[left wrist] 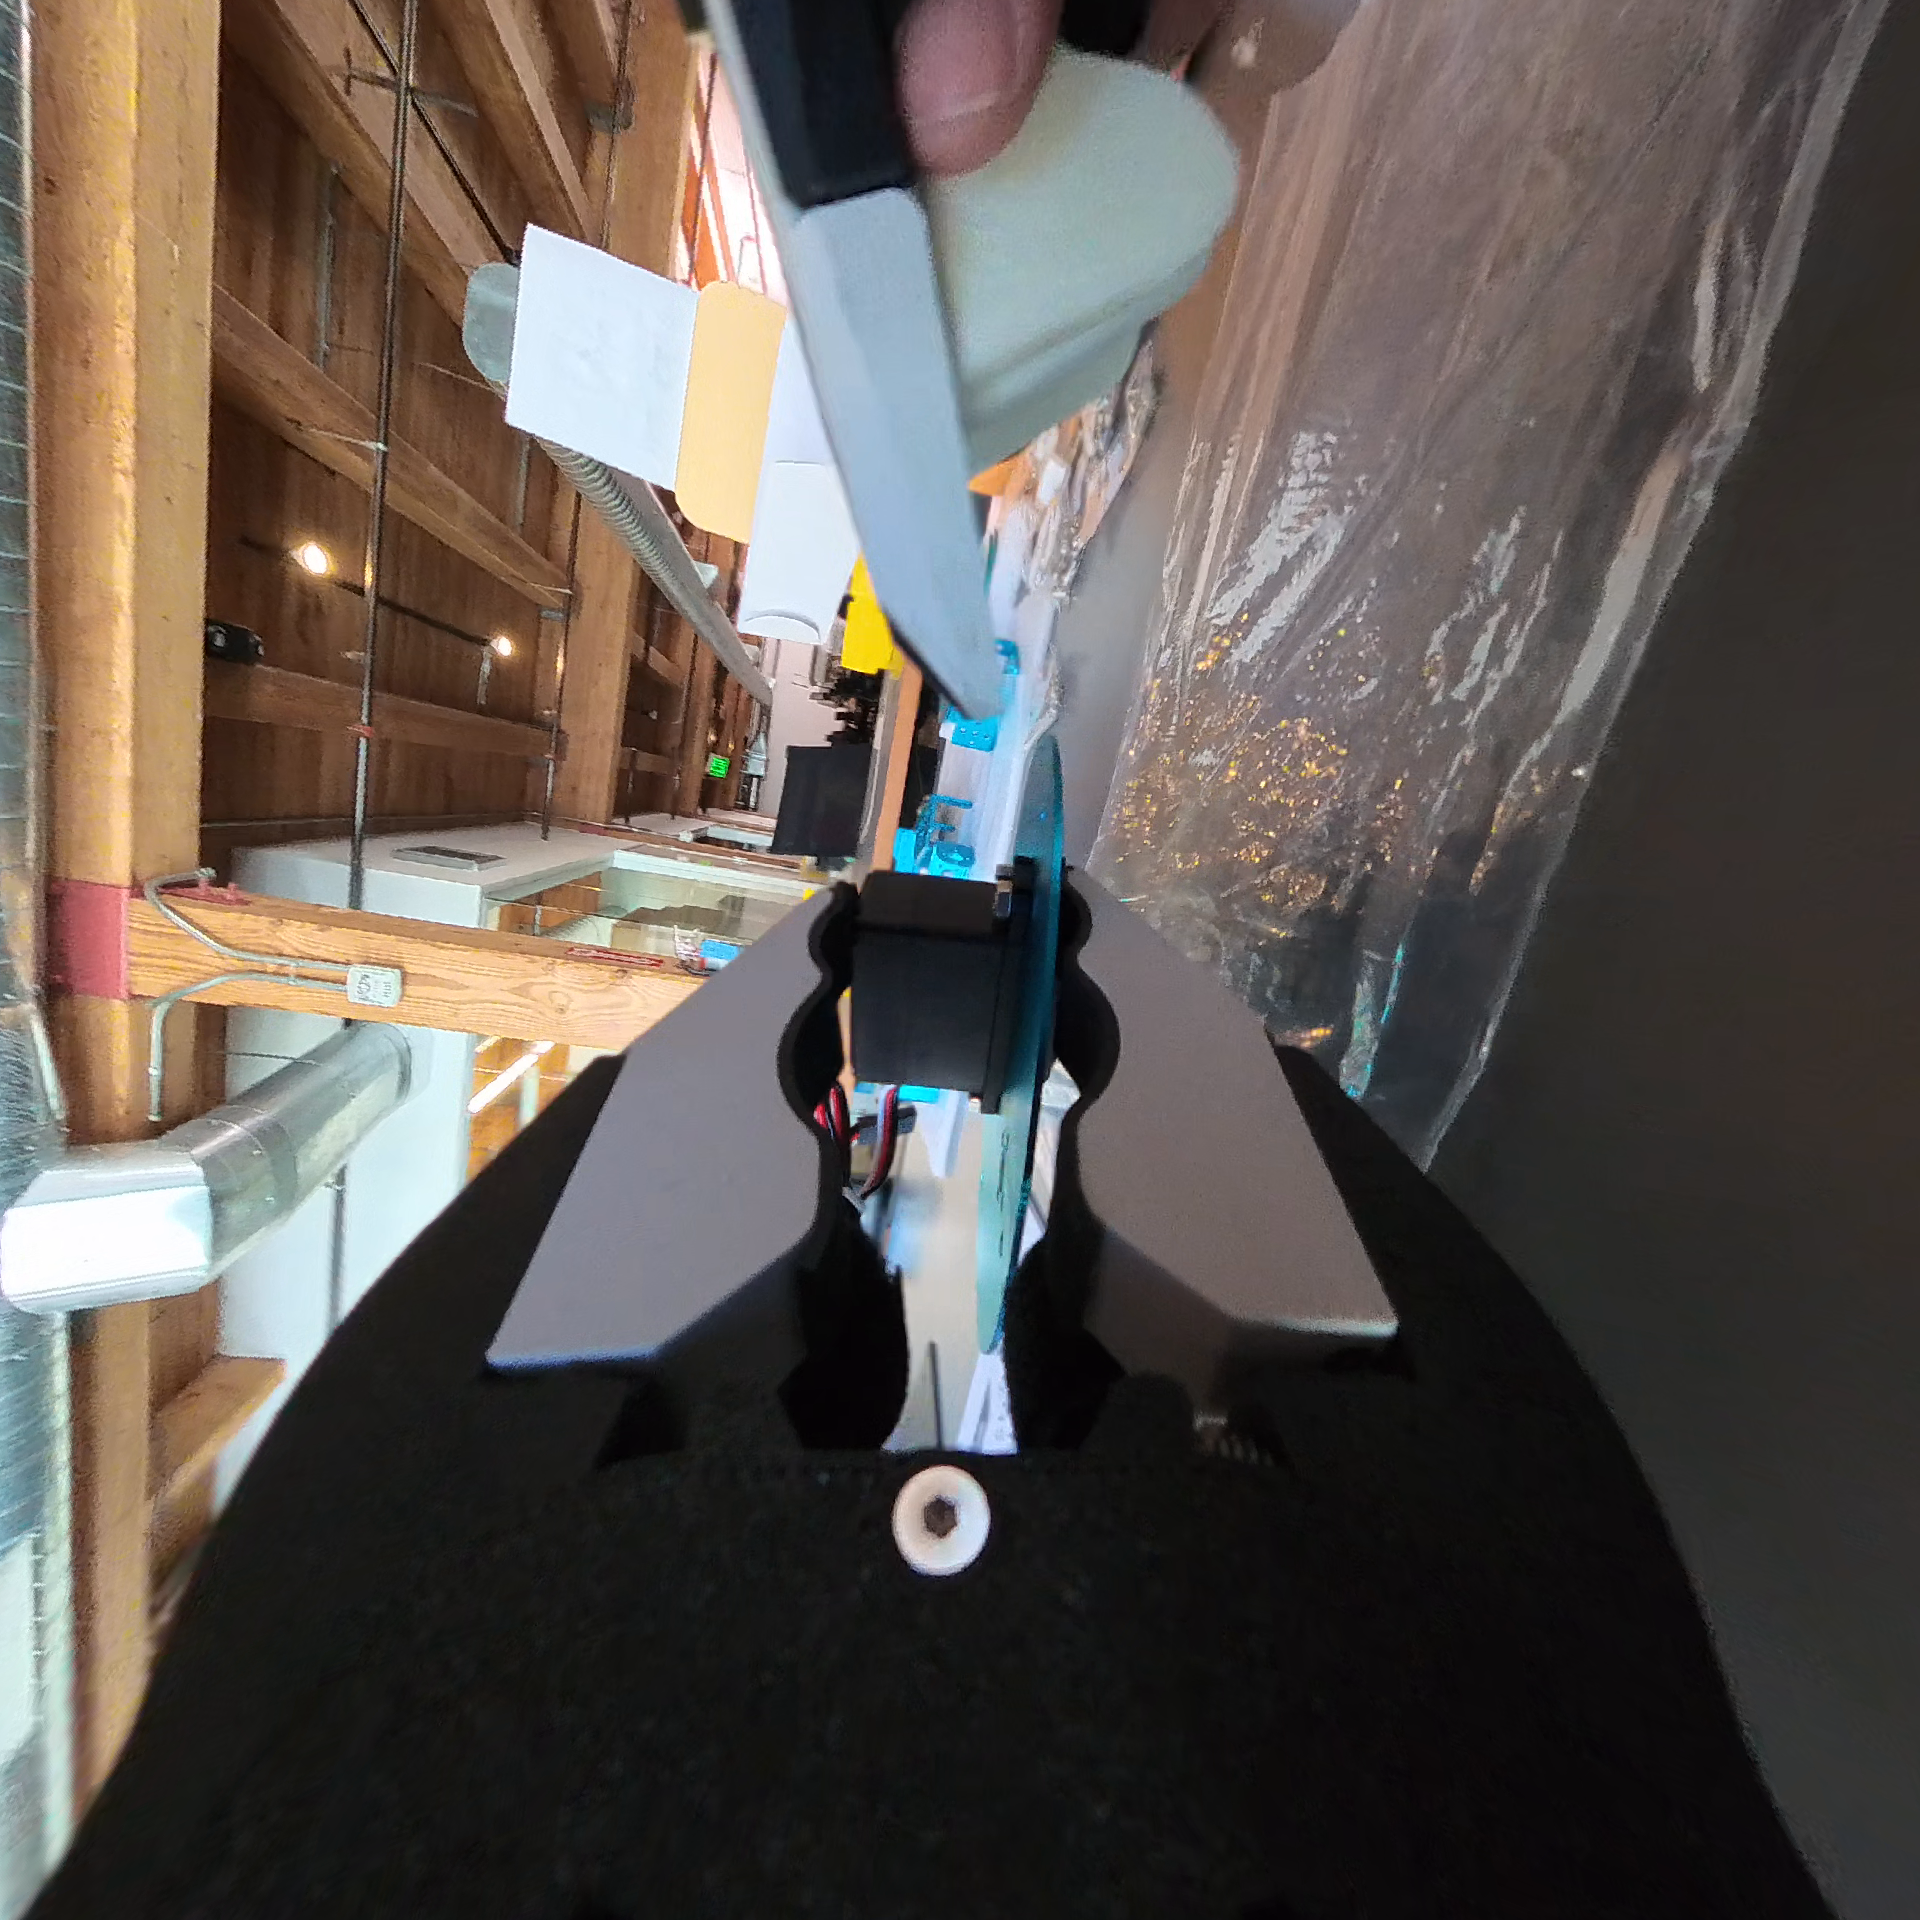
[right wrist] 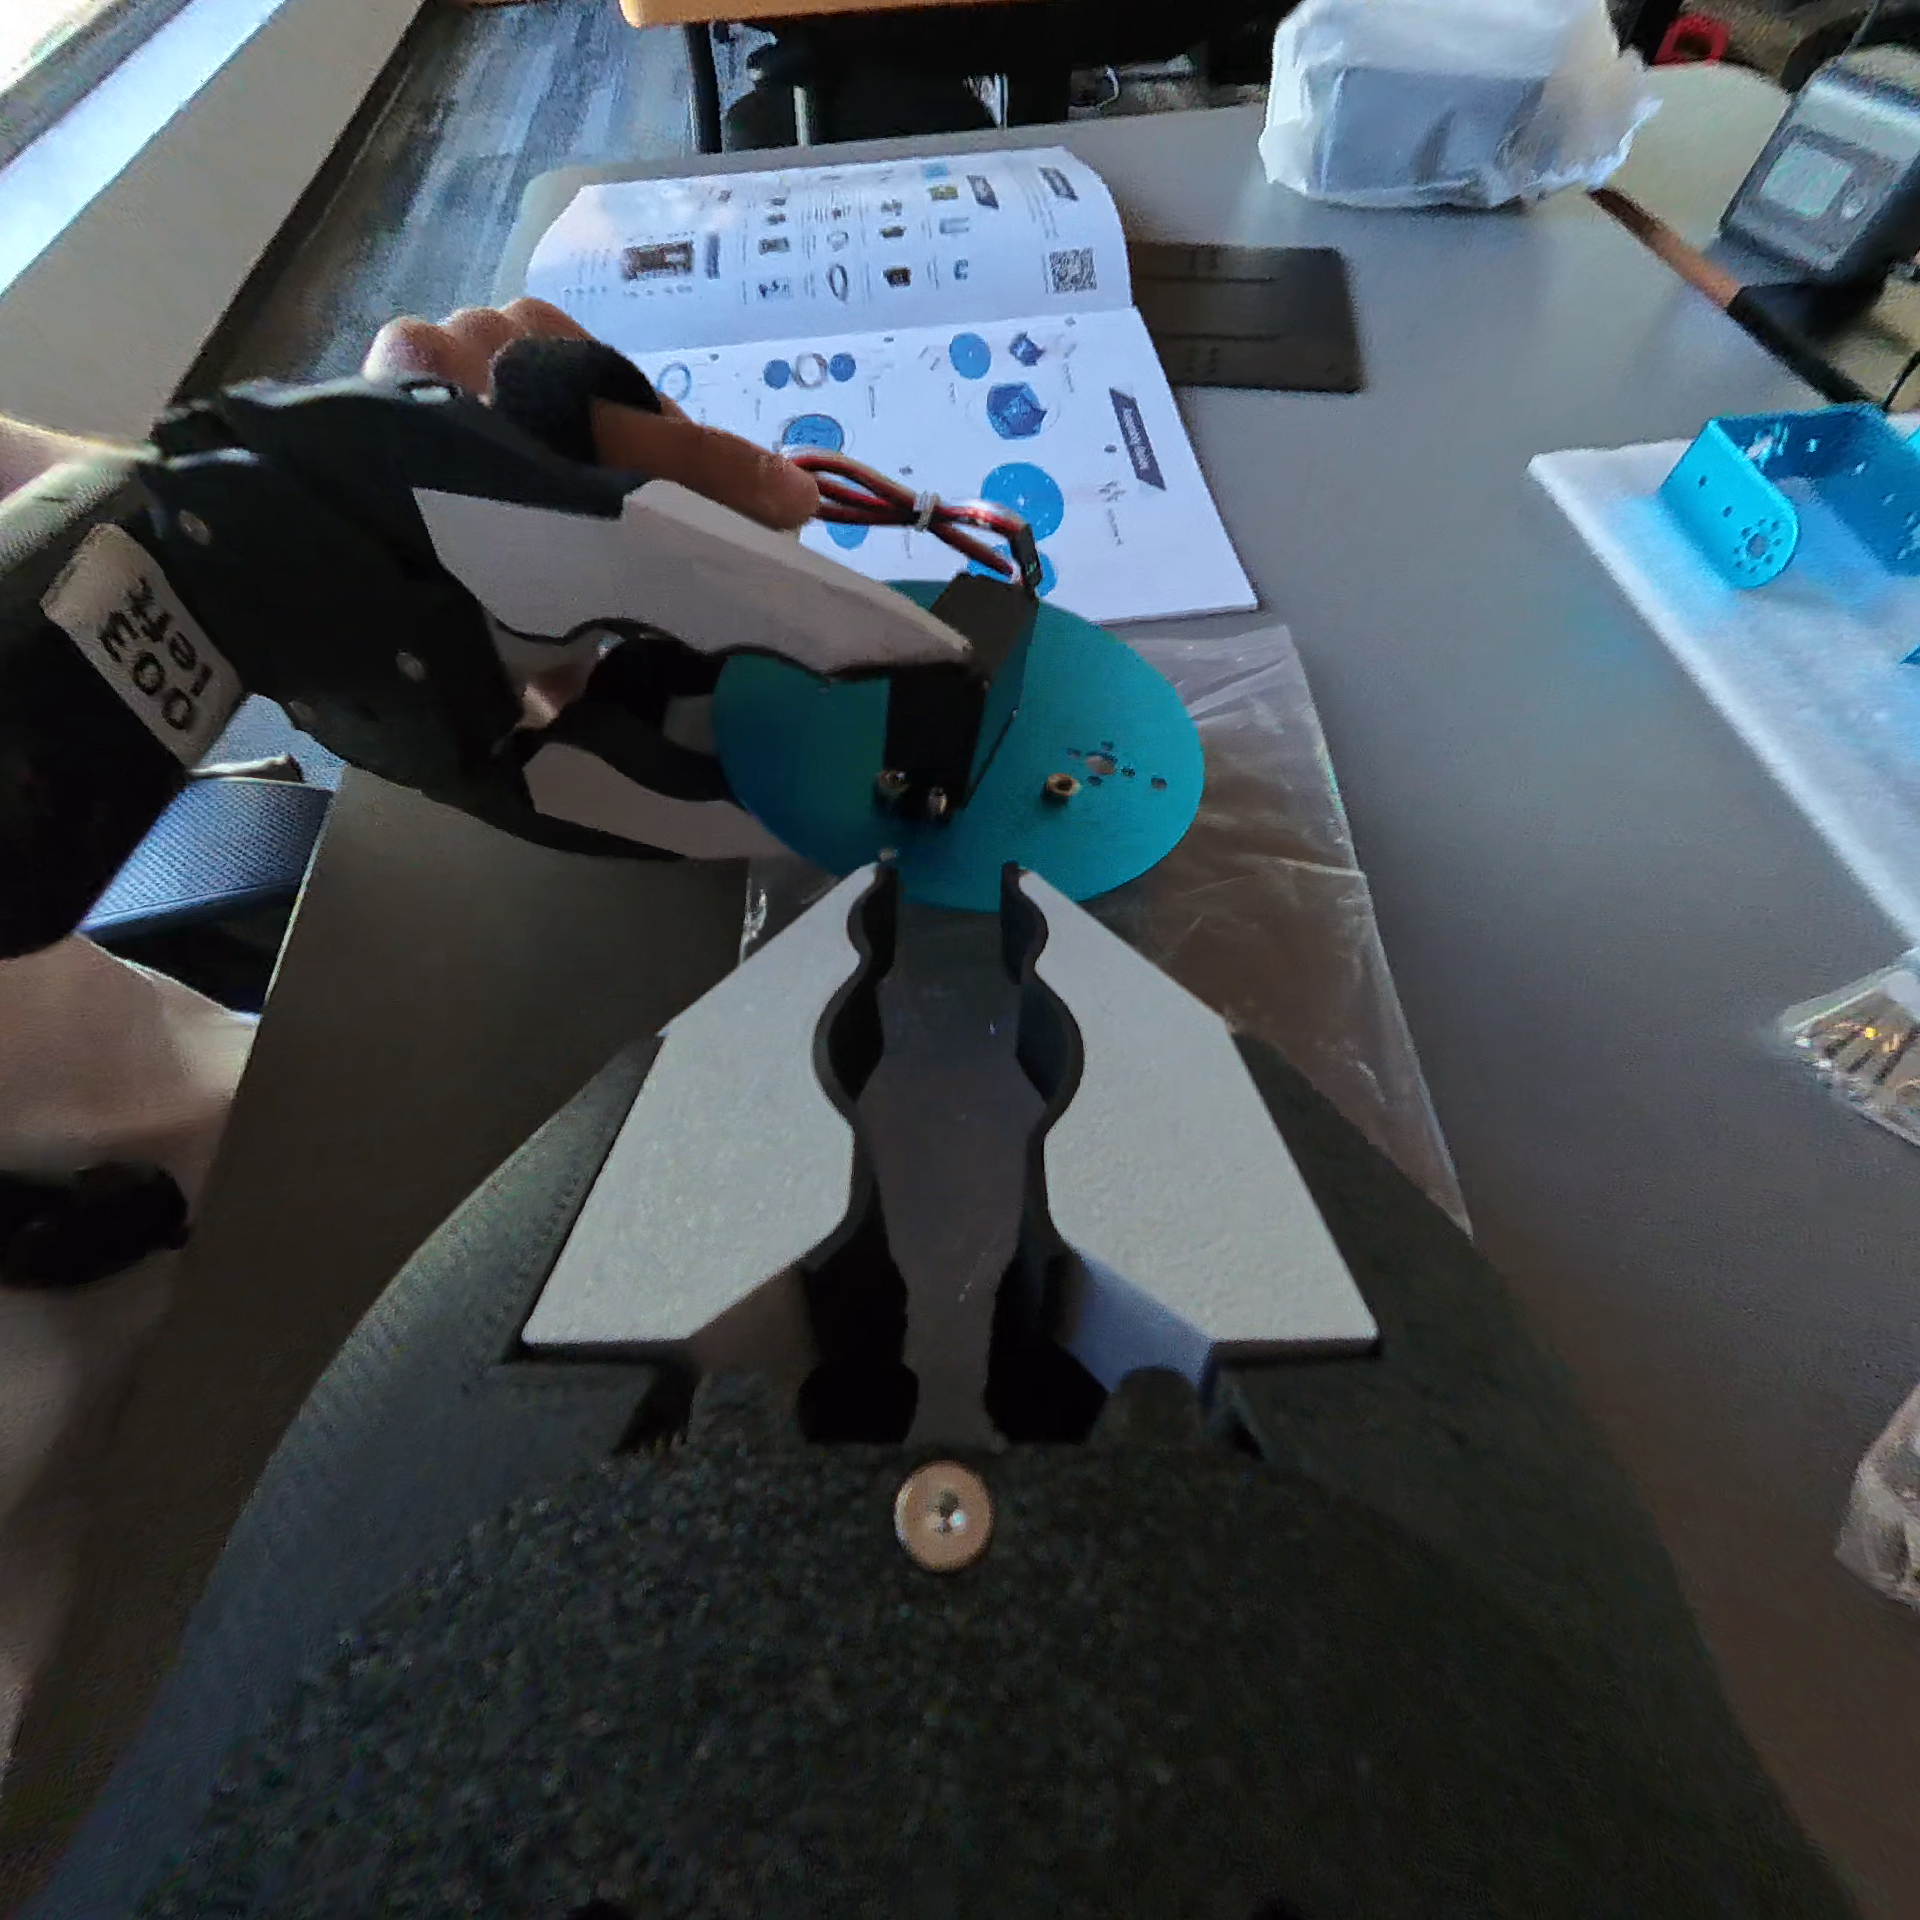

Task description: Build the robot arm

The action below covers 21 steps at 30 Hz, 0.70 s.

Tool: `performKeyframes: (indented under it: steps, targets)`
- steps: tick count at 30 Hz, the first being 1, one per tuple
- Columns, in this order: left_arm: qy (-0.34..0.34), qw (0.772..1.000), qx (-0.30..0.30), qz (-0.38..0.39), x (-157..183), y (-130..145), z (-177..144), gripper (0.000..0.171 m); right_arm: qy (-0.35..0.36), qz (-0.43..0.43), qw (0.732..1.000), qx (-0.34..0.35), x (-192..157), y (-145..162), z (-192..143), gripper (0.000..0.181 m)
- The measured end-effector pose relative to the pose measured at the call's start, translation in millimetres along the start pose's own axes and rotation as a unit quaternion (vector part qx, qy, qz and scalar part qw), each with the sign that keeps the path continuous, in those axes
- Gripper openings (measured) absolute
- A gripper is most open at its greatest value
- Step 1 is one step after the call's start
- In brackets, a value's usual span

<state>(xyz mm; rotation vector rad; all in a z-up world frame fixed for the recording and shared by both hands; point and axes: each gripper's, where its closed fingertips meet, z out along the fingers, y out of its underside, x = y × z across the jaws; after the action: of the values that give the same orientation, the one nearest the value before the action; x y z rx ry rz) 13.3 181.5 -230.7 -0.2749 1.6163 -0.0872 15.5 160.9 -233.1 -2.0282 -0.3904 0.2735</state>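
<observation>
Tongs on the left (right wrist: pixel 914 717) are clenched on a black servo (right wrist: pixel 961 696) bolted to a teal disc (right wrist: pixel 1091 821), one finger on the servo and one under the disc, so both are held tilted above a plastic bag (right wrist: pixel 1278 883) on the tabletop (right wrist: pixel 1455 499). The right tongs (right wrist: pixel 945 883) are released, nothing between their tips, which sit just at the disc's near edge. A red-and-black wire (right wrist: pixel 904 509) trails from the servo beside a fingertip. A manual (right wrist: pixel 935 343) lies behind, and a blue bracket (right wrist: pixel 1787 488) well to the right. The grip looks narrow and off-centre: the disc could be levered out and dropped if it is nudged by the right tips, and the wire could be snagged.
</observation>
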Motion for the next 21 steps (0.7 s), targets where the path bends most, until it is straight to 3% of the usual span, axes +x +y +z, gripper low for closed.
performKeyframes:
  steps: [4, 11, 14, 21]
  targets:
    - [-0.009, 0.999, 0.004, 0.045, 3, 1, -2, 0.036, -0.031, -0.019, 0.999, 0.026, 3, -12, 2, 0.02]
    - [-0.005, 0.997, 0.02, 0.069, 2, 0, -7, 0.036, -0.085, -0.041, 0.995, -0.015, 43, -3, 8, 0.029]
    - [0.008, 0.999, 0.011, 0.031, -7, 8, -17, 0.036, -0.097, -0.049, 0.991, -0.078, 59, 20, 25, 0.033]
    - [-0.009, 0.997, -0.065, 0.034, -35, 47, -48, 0.036, -0.061, -0.129, 0.984, -0.104, 85, 18, 79, 0.023]
